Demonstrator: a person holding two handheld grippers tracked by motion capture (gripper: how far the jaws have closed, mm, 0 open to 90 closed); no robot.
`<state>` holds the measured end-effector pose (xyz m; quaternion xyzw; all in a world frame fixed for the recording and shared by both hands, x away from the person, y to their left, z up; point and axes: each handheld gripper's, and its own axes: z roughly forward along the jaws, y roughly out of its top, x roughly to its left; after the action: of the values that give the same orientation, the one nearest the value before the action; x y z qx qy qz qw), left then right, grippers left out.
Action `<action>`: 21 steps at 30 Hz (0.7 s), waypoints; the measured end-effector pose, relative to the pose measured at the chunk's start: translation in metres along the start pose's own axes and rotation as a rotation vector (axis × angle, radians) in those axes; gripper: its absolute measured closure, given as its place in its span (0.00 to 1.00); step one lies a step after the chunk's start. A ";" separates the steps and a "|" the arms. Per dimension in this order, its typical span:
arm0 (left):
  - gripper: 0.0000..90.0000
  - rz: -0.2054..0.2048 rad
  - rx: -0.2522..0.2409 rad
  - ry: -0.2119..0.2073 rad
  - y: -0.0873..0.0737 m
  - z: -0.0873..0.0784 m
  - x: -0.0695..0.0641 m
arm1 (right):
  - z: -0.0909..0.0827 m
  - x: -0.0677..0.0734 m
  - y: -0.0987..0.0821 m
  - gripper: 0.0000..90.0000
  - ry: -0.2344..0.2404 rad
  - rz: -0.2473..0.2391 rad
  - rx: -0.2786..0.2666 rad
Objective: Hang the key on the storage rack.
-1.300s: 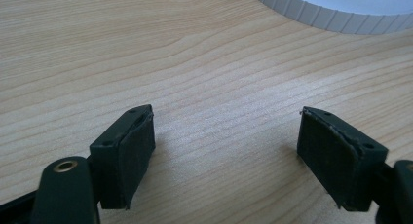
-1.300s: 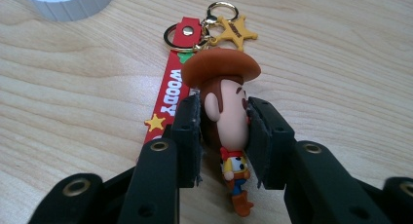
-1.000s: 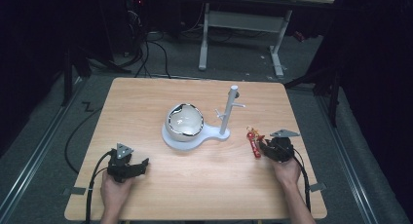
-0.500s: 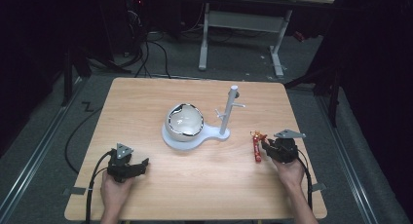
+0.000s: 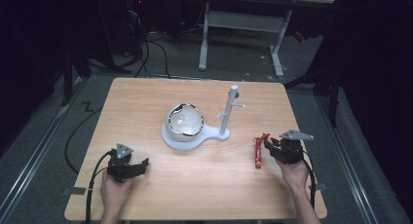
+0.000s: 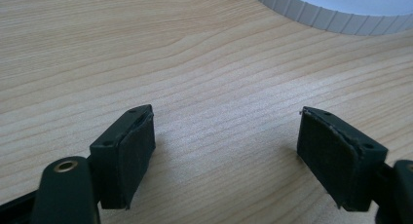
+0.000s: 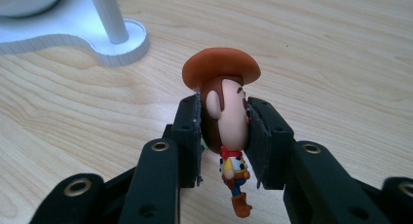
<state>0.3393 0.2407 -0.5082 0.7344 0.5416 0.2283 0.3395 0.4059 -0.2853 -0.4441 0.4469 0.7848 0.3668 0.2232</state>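
Right gripper [image 7: 224, 136] clamped on cowboy figurine's [image 7: 225, 100] head above table [image 7: 341, 48]; left gripper [image 6: 226, 151] open, empty.

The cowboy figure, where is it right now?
The cowboy figure is clamped by its head in the right gripper, just above the table, right of the white stand.

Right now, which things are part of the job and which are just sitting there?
In the job:
- cowboy figure, its head clamped in the right tongs

Just sitting there:
- white stand with a peg post
- white bowl
- left tongs, open over bare table
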 end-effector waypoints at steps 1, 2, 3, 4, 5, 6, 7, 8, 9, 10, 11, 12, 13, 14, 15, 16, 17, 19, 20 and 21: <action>0.25 0.000 0.000 0.000 0.000 0.000 0.000 | -0.004 0.001 0.002 0.75 0.002 0.000 -0.009; 0.25 0.000 0.000 0.000 0.000 0.000 0.000 | -0.004 0.001 0.002 0.75 0.002 0.000 -0.009; 0.25 0.000 0.000 0.000 0.000 0.000 0.000 | -0.007 0.001 0.003 0.75 0.003 -0.007 -0.018; 0.25 0.000 0.001 0.000 0.000 0.000 0.000 | -0.009 0.002 0.004 0.75 0.006 -0.004 -0.023; 0.25 0.000 0.000 0.001 0.000 0.000 0.000 | -0.010 0.002 0.005 0.75 0.011 -0.004 -0.029; 0.25 0.000 0.001 0.001 0.000 0.000 0.000 | -0.012 0.002 0.006 0.75 0.016 -0.003 -0.035; 0.25 0.000 0.001 0.001 0.000 0.000 0.000 | -0.012 0.002 0.006 0.75 0.016 -0.003 -0.035; 0.25 0.000 0.001 0.001 0.000 0.000 0.000 | -0.015 0.003 0.007 0.75 0.017 -0.011 -0.042; 0.25 0.000 0.001 0.001 0.000 0.000 0.000 | -0.016 0.004 0.007 0.75 0.017 -0.010 -0.044; 0.25 0.000 0.000 0.000 0.000 0.000 0.000 | -0.018 0.004 0.008 0.75 0.018 -0.014 -0.047; 0.25 0.000 0.000 0.000 0.000 0.000 0.000 | -0.019 0.005 0.008 0.75 0.021 -0.014 -0.050; 0.25 0.000 0.000 0.000 0.000 0.000 0.000 | -0.020 0.005 0.009 0.75 0.023 -0.017 -0.055; 0.25 0.000 0.000 0.000 0.000 0.000 0.000 | -0.022 0.006 0.010 0.75 0.025 -0.021 -0.060; 0.25 0.000 0.000 0.000 0.000 0.000 0.000 | -0.023 0.006 0.011 0.75 0.026 -0.023 -0.063; 0.25 0.000 0.000 0.000 0.000 0.000 0.000 | -0.025 0.007 0.012 0.75 0.027 -0.026 -0.066; 0.25 0.000 0.000 0.000 0.000 0.000 0.000 | -0.026 0.008 0.013 0.75 0.028 -0.025 -0.070; 0.25 0.000 0.000 0.000 0.000 0.000 0.000 | -0.028 0.008 0.014 0.75 0.031 -0.030 -0.075; 0.25 0.000 0.000 0.001 0.000 0.000 0.000 | -0.032 0.009 0.016 0.75 0.037 -0.031 -0.086; 0.25 0.000 0.000 0.001 0.000 0.000 0.000 | -0.033 0.010 0.018 0.75 0.039 -0.037 -0.092; 0.25 0.000 0.000 0.001 0.000 0.000 0.000 | -0.035 0.011 0.019 0.75 0.038 -0.036 -0.094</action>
<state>0.3393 0.2406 -0.5082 0.7345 0.5416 0.2285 0.3391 0.3867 -0.2827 -0.4079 0.4147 0.7787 0.4075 0.2357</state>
